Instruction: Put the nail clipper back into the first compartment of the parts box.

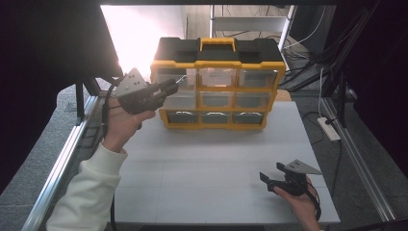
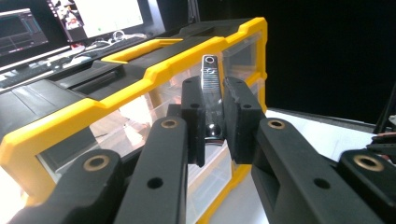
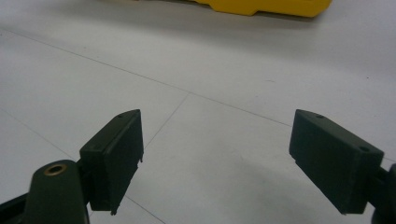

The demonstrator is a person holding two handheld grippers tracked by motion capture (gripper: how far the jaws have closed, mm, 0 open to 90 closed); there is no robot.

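Observation:
A yellow and black drawer organizer [image 1: 216, 62] with clear drawers stands at the back of the white table [image 1: 202, 163]. My left gripper [image 1: 175, 85] is raised at its upper left corner, shut on a small silver metal clipper [image 1: 182, 78] that points at the top-left drawer. In the left gripper view the clipper [image 2: 211, 93] stands upright between the pads of the left gripper [image 2: 214, 100], close to the organizer's yellow frame [image 2: 116, 100]. My right gripper [image 1: 270, 172] rests low at the table's front right. The right gripper [image 3: 215, 149] is open with nothing in it, and the organizer's base [image 3: 266, 7] lies far ahead.
Metal rails [image 1: 62, 159] run along both sides of the table. A white power strip [image 1: 328, 129] and cables lie off the right edge. Monitors [image 2: 107, 16] glow behind the organizer. A white sleeve [image 1: 86, 187] comes in at the bottom left.

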